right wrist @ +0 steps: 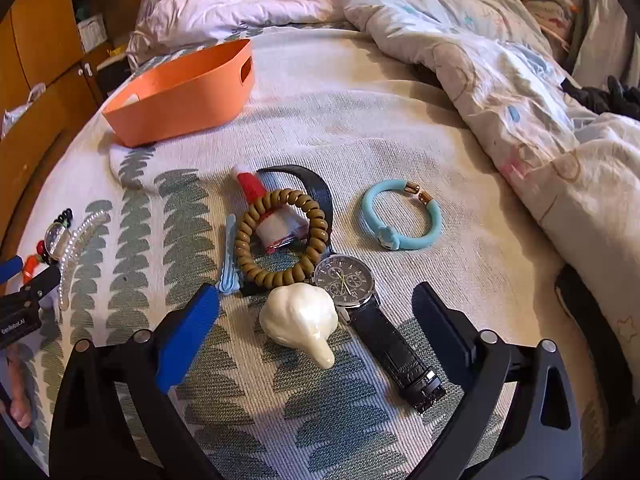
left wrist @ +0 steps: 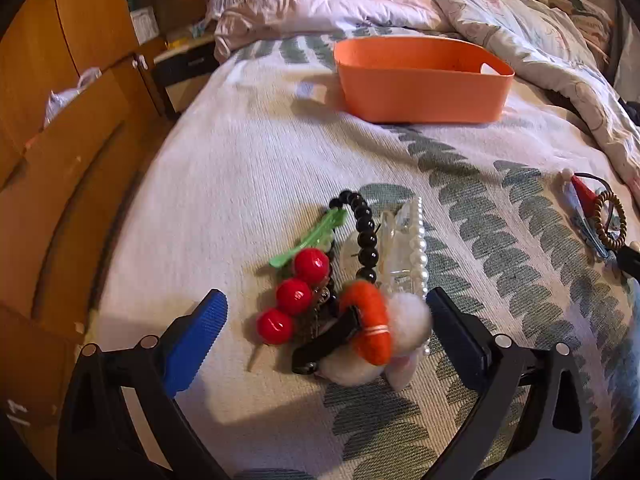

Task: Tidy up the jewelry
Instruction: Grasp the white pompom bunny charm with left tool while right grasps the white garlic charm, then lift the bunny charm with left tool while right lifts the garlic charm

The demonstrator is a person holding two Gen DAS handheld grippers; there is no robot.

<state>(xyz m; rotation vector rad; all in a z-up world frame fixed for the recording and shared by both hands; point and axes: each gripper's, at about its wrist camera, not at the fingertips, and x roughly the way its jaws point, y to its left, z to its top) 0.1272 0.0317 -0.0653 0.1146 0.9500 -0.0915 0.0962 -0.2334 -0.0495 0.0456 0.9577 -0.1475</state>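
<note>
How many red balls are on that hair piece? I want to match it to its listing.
3, in a slanting row between the open left gripper's fingers: top red ball, middle, bottom. More could hide under the pile.

Orange basket (left wrist: 420,92); leaf-patterned green-white bedspread (right wrist: 360,128); bracelet (right wrist: 402,220) seemingly turquoise.

The bedspread (left wrist: 240,184) is coarse woven cloth. The bin (left wrist: 420,92) looks like matt plastic. Red balls (left wrist: 294,295) and black beads (left wrist: 366,236) are glossy; pearls (left wrist: 420,248) gleam. The watch (right wrist: 345,282) has a shiny metal case, its strap (right wrist: 400,354) grained leather. The shell (right wrist: 298,314) is glossy and smooth.
</note>
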